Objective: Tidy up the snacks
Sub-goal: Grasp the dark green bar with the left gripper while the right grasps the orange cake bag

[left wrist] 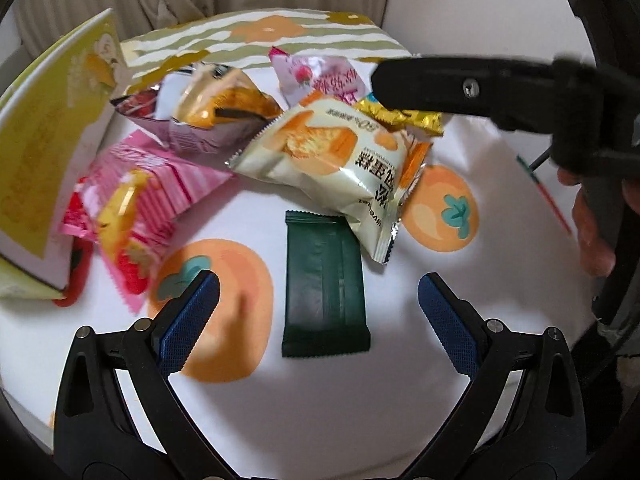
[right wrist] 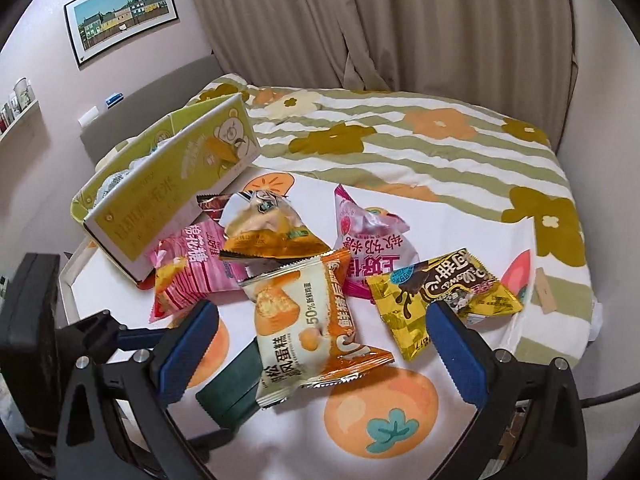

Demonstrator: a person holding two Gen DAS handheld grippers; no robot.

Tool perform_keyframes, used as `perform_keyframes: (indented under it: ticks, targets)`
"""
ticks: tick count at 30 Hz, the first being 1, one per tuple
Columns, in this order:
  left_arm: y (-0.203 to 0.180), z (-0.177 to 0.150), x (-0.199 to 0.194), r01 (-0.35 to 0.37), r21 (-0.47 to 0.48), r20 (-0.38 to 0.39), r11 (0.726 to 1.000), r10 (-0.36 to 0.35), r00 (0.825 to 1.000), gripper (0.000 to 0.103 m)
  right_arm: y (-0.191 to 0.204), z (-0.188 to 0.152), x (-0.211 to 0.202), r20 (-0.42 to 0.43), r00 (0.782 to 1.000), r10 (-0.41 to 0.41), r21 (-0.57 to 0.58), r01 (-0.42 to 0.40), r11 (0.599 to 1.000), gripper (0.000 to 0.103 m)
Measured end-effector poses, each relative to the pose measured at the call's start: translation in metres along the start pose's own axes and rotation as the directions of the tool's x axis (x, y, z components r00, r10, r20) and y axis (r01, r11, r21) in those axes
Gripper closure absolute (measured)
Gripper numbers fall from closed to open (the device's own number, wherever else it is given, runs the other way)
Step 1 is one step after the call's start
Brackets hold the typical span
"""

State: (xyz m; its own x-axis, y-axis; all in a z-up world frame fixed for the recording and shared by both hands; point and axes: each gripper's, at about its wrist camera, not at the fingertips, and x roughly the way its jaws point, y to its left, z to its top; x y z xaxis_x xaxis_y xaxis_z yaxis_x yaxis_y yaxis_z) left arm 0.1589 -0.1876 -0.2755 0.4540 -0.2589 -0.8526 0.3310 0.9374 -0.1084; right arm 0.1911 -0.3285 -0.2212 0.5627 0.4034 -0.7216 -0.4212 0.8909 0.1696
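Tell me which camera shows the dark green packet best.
The left wrist view: the dark green packet lies flat with almost its whole face visible, between the open jaws. The right wrist view shows only part, covered by the cream cake packet.

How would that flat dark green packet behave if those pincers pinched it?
The dark green packet lies flat and thin, so it probably bends easily and weighs little. Its smooth, sealed wrapper may slip between the pads. One corner sits under the cream cake packet, which might shift.
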Motion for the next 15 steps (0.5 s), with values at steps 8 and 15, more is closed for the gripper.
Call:
perform_keyframes:
  ticks: [8,15]
  targets:
    - [-0.005,-0.001,0.021,-0.011,0.027,-0.027,1.000,0.011,1.000,0.031,-0.001,-0.006,0.028,-0.041,0.999,0.012,-0.061,-0.014,0.998,0.000]
    - [-0.006,0.003,0.035,-0.014,0.028,-0.087,1.000,0.016,0.996,0.037,0.004,-0.005,0.040,-0.070,0.997,0.014,-0.112,-0.022,0.993,0.000]
